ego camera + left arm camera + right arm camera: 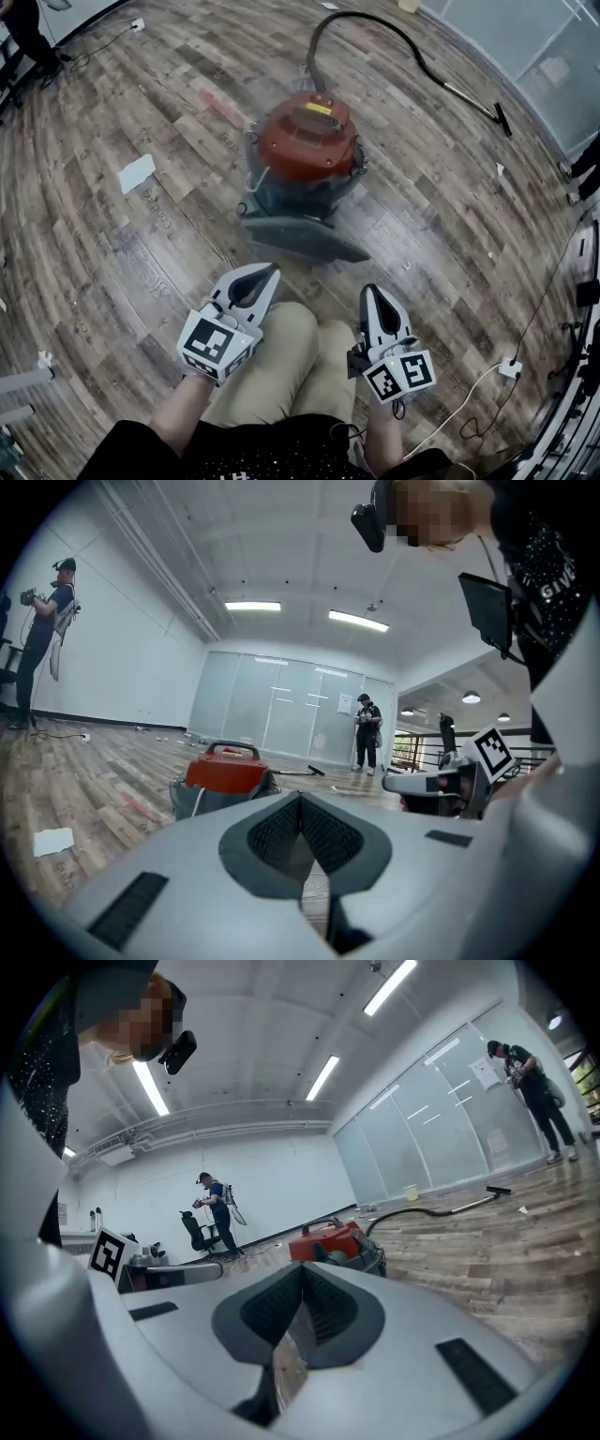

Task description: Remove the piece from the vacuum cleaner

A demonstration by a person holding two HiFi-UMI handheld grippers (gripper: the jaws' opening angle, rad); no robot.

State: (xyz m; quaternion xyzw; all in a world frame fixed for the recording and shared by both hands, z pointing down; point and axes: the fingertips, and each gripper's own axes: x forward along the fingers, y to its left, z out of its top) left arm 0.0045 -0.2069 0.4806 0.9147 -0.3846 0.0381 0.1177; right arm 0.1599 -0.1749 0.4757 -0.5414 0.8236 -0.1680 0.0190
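Observation:
A red-topped canister vacuum cleaner (307, 150) stands on the wood floor ahead of me, with a grey base plate (302, 236) at its near side. Its black hose (375, 28) curves away to a nozzle (502, 119) at the far right. My left gripper (272, 271) is shut and empty, held over my knees just short of the vacuum. My right gripper (368, 291) is also shut and empty, beside it. The vacuum (223, 771) sits ahead in the left gripper view and likewise the vacuum (330, 1239) in the right gripper view.
A white paper sheet (137, 172) lies on the floor to the left. A white cable with a plug block (510, 367) runs along the right. Other people stand at the room's edges (366, 731), (216, 1208). An office chair (195, 1232) stands by the wall.

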